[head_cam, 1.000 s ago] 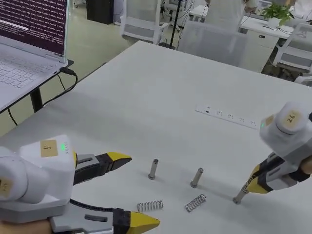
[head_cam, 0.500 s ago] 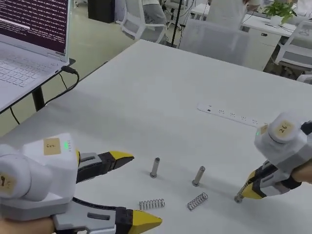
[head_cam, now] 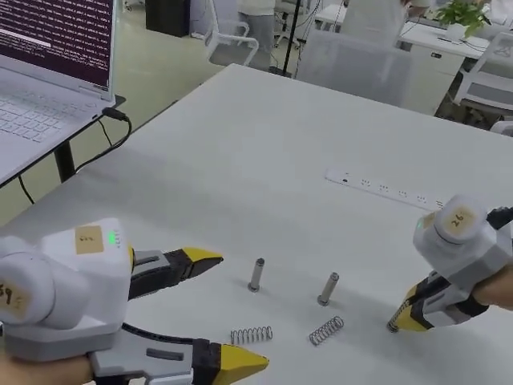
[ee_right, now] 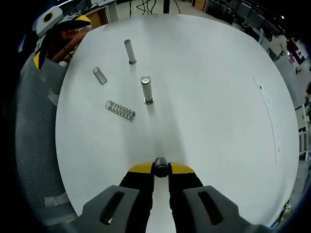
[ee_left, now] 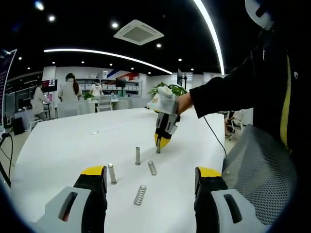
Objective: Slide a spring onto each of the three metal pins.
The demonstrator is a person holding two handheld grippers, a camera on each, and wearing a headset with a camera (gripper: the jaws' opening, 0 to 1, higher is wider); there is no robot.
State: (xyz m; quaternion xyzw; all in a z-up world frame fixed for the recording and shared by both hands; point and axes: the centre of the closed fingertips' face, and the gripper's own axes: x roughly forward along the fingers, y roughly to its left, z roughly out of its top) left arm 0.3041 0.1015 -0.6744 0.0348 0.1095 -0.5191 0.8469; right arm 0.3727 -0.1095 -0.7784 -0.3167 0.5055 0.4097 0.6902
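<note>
the left pin [head_cam: 256,274] and middle pin [head_cam: 328,288] stand bare on the worktop [head_cam: 264,160], with the left spring [head_cam: 252,334] and right spring [head_cam: 326,330] lying loose just in front of them. the right tool [head_cam: 405,317] is pinched narrow on the third pin [ee_right: 161,167]; whether a spring sits on that pin is too small to tell, so at best one of three looks done. the left tool [head_cam: 232,311] hangs wide and empty near the left spring, well placed for the next pick.
</note>
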